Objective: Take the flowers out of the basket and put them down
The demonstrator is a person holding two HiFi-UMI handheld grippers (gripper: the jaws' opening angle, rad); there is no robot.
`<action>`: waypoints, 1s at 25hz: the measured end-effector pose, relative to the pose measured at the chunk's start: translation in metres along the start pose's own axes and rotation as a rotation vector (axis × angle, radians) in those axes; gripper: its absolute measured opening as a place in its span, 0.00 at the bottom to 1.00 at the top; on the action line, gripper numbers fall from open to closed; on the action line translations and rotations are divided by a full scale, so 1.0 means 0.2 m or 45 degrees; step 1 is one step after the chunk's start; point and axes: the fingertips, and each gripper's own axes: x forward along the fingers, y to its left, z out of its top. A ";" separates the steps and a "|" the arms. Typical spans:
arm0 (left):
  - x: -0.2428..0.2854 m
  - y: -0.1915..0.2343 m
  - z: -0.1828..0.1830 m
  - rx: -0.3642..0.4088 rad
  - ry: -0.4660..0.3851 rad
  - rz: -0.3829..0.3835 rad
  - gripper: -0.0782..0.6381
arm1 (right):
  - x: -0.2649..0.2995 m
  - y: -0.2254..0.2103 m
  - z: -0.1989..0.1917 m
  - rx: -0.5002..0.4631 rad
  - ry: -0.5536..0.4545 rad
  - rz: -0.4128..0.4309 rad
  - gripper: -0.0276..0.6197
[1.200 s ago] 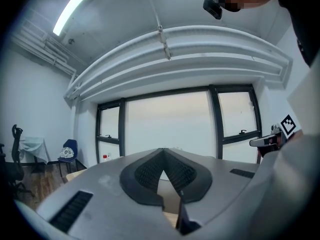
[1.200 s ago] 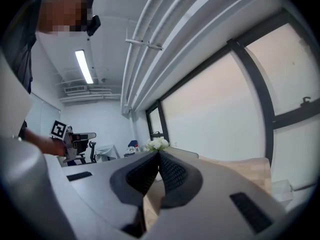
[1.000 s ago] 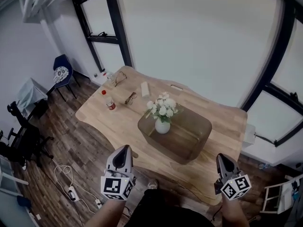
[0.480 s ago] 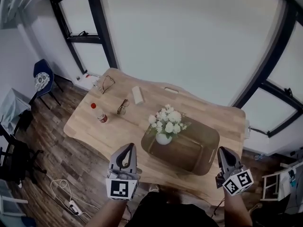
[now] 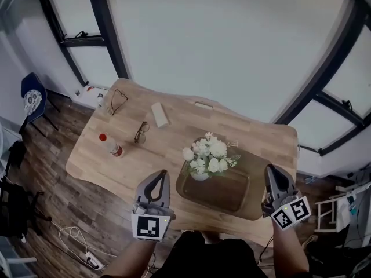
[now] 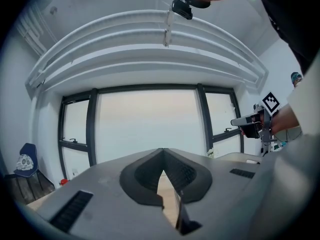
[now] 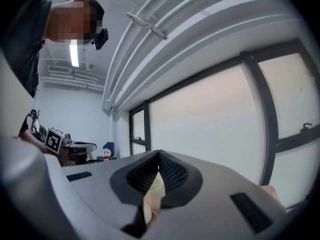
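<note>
White flowers [image 5: 210, 155] stand in a small white vase [image 5: 199, 175] at the far left corner of a dark brown basket [image 5: 232, 197] on the wooden table [image 5: 116, 161]. My left gripper [image 5: 162, 174] hovers at the table's near edge, just left of the basket, with its jaws shut and nothing in them. On the other side of the basket, my right gripper [image 5: 270, 170] is also shut and empty. Both point level toward the windows. In the left gripper view, the left gripper [image 6: 163, 152] has its tips meeting. The right gripper [image 7: 159, 153] is closed too in its own view.
A red-capped bottle [image 5: 109, 145], two pairs of glasses [image 5: 141, 132] [image 5: 116, 101] and a white box [image 5: 159, 114] lie on the table's left and far part. A blue chair [image 5: 32, 94] stands at the left, cables [image 5: 78, 243] on the floor, a white stool [image 5: 343, 205] at the right.
The table and basket have drawn closer in the head view. Both grippers now reach the table's near edge, one on each side of the basket. Their jaws have stayed shut.
</note>
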 end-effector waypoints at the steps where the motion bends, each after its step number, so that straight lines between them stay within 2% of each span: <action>1: 0.03 0.00 0.00 -0.004 0.000 -0.008 0.12 | 0.03 0.00 0.00 0.003 -0.001 0.005 0.08; 4: 0.10 0.01 0.00 -0.033 -0.006 -0.019 0.12 | 0.12 -0.01 -0.04 0.020 -0.006 0.017 0.08; 9: 0.17 0.01 0.02 -0.052 -0.005 -0.023 0.12 | 0.26 -0.04 -0.25 0.055 0.065 0.044 0.08; 13: 0.17 0.03 -0.01 -0.011 0.027 0.027 0.12 | 0.33 -0.05 -0.37 0.131 0.116 0.069 0.08; 15: 0.17 0.04 -0.01 -0.027 0.004 0.056 0.12 | 0.37 -0.05 -0.44 0.151 0.156 0.078 0.08; 18: 0.17 0.05 -0.01 -0.048 -0.021 0.080 0.12 | 0.41 -0.03 -0.55 0.112 0.213 0.130 0.08; 25: 0.18 0.04 -0.08 -0.062 0.048 0.136 0.12 | 0.45 -0.02 -0.78 0.080 0.325 0.238 0.08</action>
